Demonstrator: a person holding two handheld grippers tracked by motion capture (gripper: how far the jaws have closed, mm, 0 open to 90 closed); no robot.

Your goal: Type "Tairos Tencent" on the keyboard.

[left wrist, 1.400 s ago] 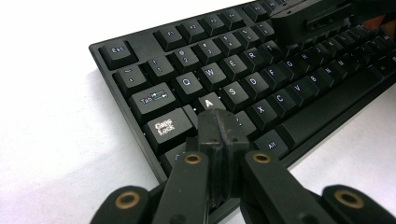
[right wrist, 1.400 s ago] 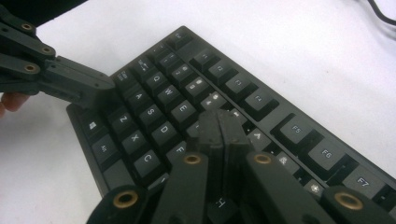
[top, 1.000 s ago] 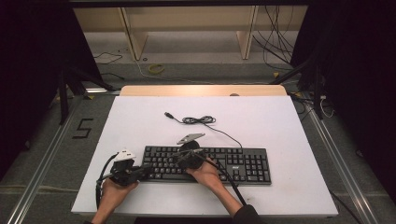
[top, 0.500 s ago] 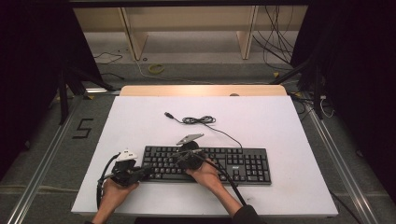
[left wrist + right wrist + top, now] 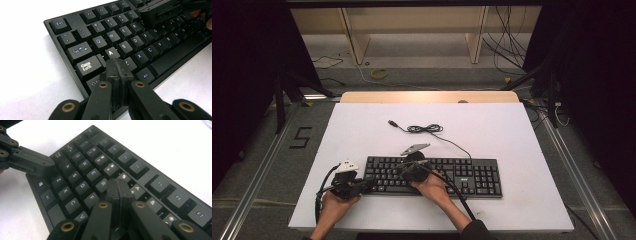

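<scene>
No change is seen against the earlier frames: both hands and the keyboard (image 5: pixel 432 176) are found in the same places. The keyboard lies flat on the white table (image 5: pixel 512 130), near its front edge, with its long axis running left to right across the table and its cable (image 5: pixel 427 129) led away from the back edge toward the far side. The left hand-held gripper (image 5: pixel 368 184) is held low at the keyboard's left end and pointed rightward along it; its jaws are closed together with nothing between them, and the tip is seen over the keys near A and Z in the left gripper view (image 5: pixel 117 65), though contact cannot be judged. The right hand-held gripper (image 5: pixel 404 170) is held over the left-middle keys, jaws likewise closed and empty, the tip near R and F (image 5: pixel 117 187). Both forearms are brought in from the front edge.
</scene>
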